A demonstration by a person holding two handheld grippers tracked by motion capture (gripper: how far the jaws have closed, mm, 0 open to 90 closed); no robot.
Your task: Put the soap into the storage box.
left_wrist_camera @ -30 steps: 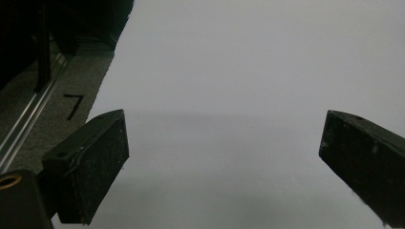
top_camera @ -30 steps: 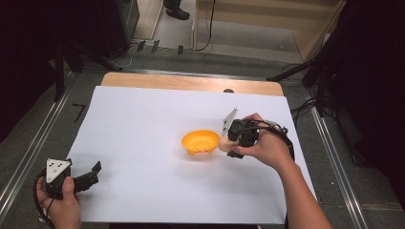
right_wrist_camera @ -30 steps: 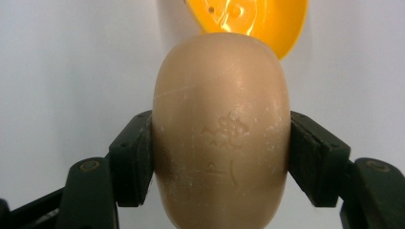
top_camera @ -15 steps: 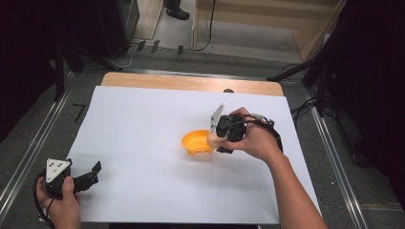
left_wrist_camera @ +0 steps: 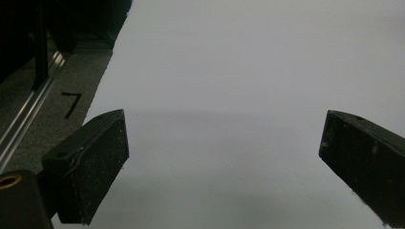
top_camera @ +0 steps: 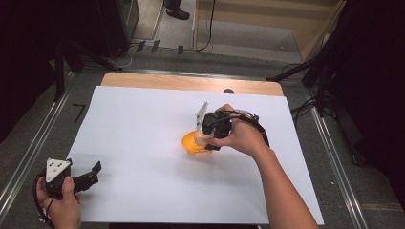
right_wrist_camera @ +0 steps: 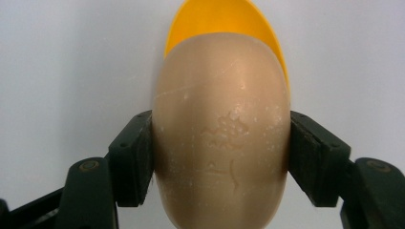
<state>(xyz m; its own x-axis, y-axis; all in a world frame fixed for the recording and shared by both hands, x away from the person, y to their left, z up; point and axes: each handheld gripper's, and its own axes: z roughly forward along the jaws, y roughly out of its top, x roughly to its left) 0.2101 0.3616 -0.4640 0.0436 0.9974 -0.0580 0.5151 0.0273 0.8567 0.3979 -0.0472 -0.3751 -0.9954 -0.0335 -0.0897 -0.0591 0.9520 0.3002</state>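
Observation:
A tan egg-shaped object [right_wrist_camera: 222, 133] sits between the pads of my right gripper [right_wrist_camera: 222, 157], which is shut on its two sides. Right behind it lies an orange bowl [right_wrist_camera: 215, 19]. In the high view the right gripper [top_camera: 208, 136] hangs over the right part of the orange bowl [top_camera: 190, 143], near the middle of the white sheet [top_camera: 143, 138], and the hand hides much of the egg. My left gripper [top_camera: 93, 172] rests at the sheet's near left corner. Its jaws stand wide apart with nothing between them; the left gripper [left_wrist_camera: 222, 162] faces bare white sheet.
The white sheet covers most of a wooden table [top_camera: 186, 82], whose far edge shows bare. Metal rails [top_camera: 28, 152] run along the floor on both sides. A dark mark [left_wrist_camera: 71, 104] lies on the grey floor left of the sheet.
My right hand has carried the egg-shaped object leftward, from the bowl's right side to over the bowl. The left gripper has stayed put.

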